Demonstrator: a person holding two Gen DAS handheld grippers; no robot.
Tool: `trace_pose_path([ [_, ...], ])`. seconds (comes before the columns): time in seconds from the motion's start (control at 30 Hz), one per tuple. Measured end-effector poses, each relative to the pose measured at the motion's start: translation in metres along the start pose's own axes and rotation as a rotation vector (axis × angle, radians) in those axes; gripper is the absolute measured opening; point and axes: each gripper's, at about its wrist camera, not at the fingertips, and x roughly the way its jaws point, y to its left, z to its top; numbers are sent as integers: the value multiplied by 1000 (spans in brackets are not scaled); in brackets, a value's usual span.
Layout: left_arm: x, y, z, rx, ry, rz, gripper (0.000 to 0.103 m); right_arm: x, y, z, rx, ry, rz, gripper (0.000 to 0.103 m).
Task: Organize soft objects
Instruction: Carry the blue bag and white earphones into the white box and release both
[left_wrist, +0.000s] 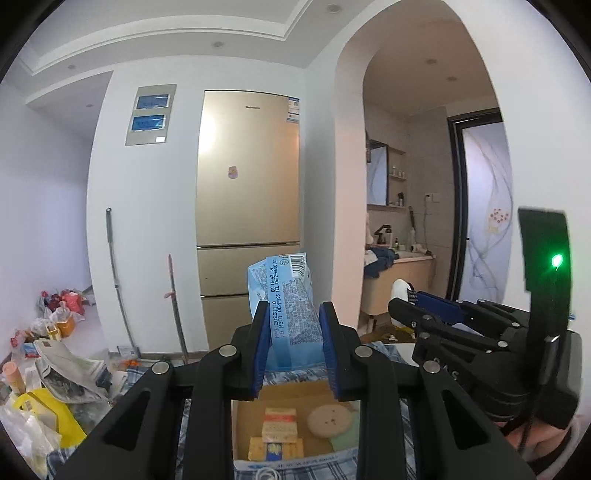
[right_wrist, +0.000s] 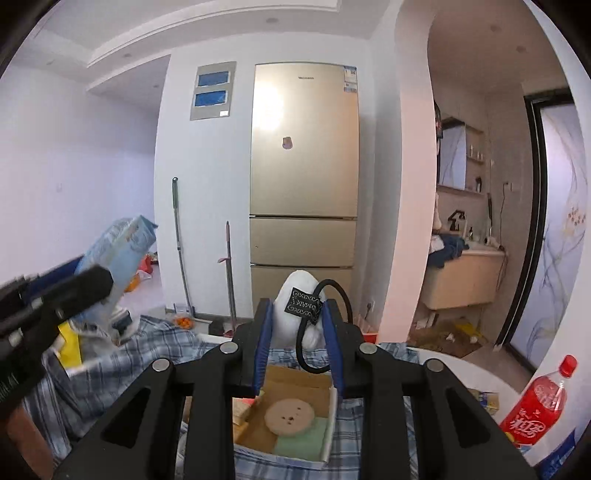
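My left gripper (left_wrist: 294, 314) is shut on a light blue tissue pack (left_wrist: 291, 302) and holds it upright above an open cardboard box (left_wrist: 243, 428). The box holds yellow sponges (left_wrist: 279, 424), a round beige puff (left_wrist: 329, 421) and a green sponge (left_wrist: 347, 439). My right gripper (right_wrist: 299, 314) is shut on a white fluffy hair tie with a black elastic loop and a black label (right_wrist: 295, 314), also above the box (right_wrist: 295, 376). The right gripper shows in the left wrist view (left_wrist: 436, 310); the left gripper with the pack (right_wrist: 114, 251) shows at the left of the right wrist view.
The box sits on a blue plaid cloth (right_wrist: 122, 369). A red soda bottle (right_wrist: 535, 406) stands at the right on a white table. Bags and clutter (left_wrist: 48, 387) lie at the left. A gold fridge (right_wrist: 304, 166) and a mop (right_wrist: 181, 251) stand behind.
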Motion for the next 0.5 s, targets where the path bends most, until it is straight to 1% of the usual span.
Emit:
trace_pose_path([
  [0.07,11,3,2,-13,24,-4,28,7,1,5,12,-4,13,27],
  [0.13,24,5,2,-15,56,-2,28,13,3,5,2,-13,6,27],
  [0.23,48,10,-6,-20,119,39,28,26,5,-5,6,1,17,27],
  [0.3,74,18,-21,-25,199,37,28,38,4,-17,17,32,12,27],
  [0.33,80,21,-26,-30,216,40,28,46,5,-23,22,60,-4,27],
  [0.37,90,25,-35,-32,244,47,28,64,4,-36,38,117,-14,27],
  [0.4,97,28,-42,-31,259,49,28,64,4,-36,38,117,-14,27],
  [0.47,108,36,-58,-39,276,70,28,79,4,-49,46,163,-2,27],
  [0.5,114,39,-64,-43,307,67,28,86,4,-56,44,185,5,27],
])
